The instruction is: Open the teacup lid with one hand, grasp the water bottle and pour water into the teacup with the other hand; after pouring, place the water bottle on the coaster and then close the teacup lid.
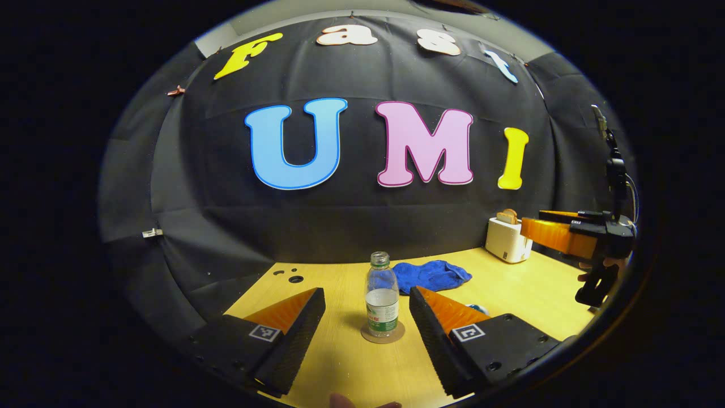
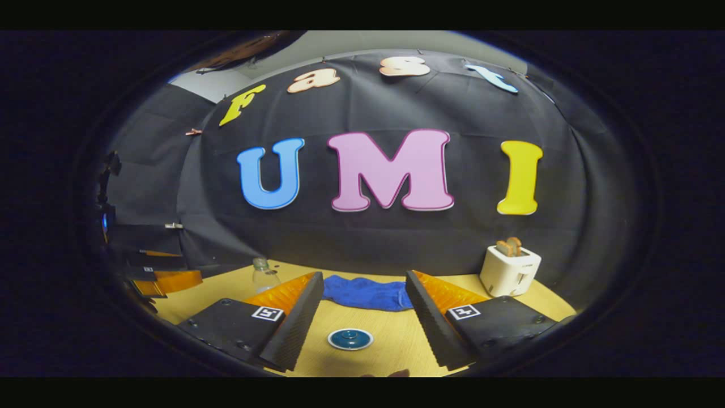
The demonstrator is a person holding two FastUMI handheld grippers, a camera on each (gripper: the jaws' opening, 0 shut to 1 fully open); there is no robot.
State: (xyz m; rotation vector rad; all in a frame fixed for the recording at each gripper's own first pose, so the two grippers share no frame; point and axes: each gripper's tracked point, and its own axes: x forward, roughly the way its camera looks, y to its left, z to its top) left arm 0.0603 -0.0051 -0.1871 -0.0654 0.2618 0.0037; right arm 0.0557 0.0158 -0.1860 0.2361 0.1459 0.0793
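Observation:
A clear water bottle (image 1: 381,297), partly filled and with a green label, stands upright on a round brown coaster (image 1: 383,334). My left gripper (image 1: 367,294) is open, with a finger on each side of the bottle and not touching it. In the right gripper view the teacup's round blue lid (image 2: 350,339) with its knob lies low between the fingers of my open right gripper (image 2: 363,280), which touch nothing. The cup under the lid is hidden. The bottle (image 2: 263,275) shows behind that gripper's left finger. The right gripper (image 1: 566,232) hangs above the table at the far right.
A blue cloth (image 1: 430,275) lies crumpled behind the bottle on the wooden table (image 1: 532,289). A white toaster (image 1: 507,241) with bread in it stands at the back right. The left gripper (image 2: 164,280) is at the left edge of the right gripper view.

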